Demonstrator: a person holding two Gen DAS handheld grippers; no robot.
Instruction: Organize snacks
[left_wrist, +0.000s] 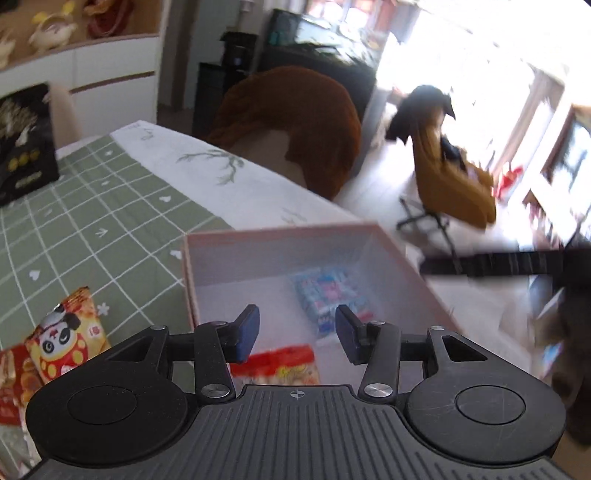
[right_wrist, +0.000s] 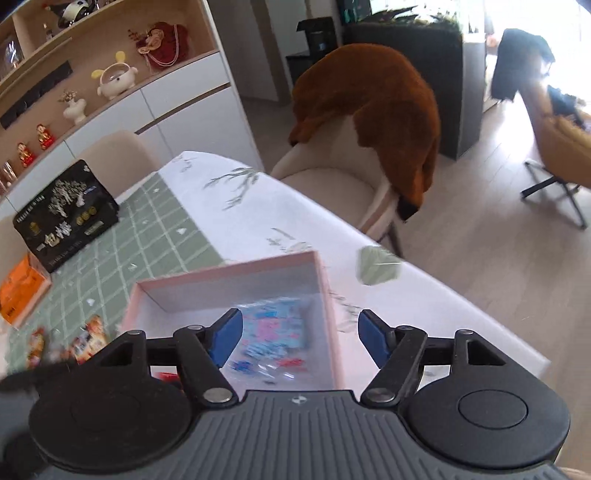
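I am partway through tidying the snacks. The pink box sits on the counter near its edge, and a blue snack packet already lies flat inside it. A red packet shows low in the left view, just behind my left fingers; it looks to be in the box too, though I cannot tell for sure. My left fingers hang over the box, parted about halfway, with nothing between them. My right fingers stand apart over the box's near right corner and hold nothing; the blue packet lies below them, not in their grip. Still to go: the panda packet and the other red and orange packets lying on the green checked cloth to the left of the box. I judge the job about half done.
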